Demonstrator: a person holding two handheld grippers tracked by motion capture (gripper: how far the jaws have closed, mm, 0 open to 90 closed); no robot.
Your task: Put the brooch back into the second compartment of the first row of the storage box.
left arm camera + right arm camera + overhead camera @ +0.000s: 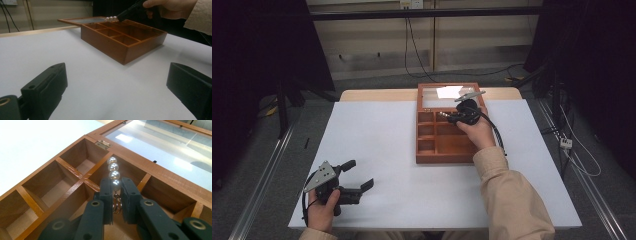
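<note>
A brown wooden box [447, 152] with several compartments lies open on the white table, its glass lid [447, 92] folded flat behind it. My right gripper [115, 185] is shut on a short string of silver pearls [113, 171] with a small metal clasp, held over the box's far compartments. From the left gripper view the pearls [111, 18] stick out of the right gripper's tips above the box [120, 47]. My left gripper [358, 175] rests open near the table's front left corner, nothing between its fingers [47, 85].
The white table [377, 145] has bare room left of and in front of the box. A cable [496, 132] trails from the right gripper along the box's right side. Dark stands and floor cables flank the table.
</note>
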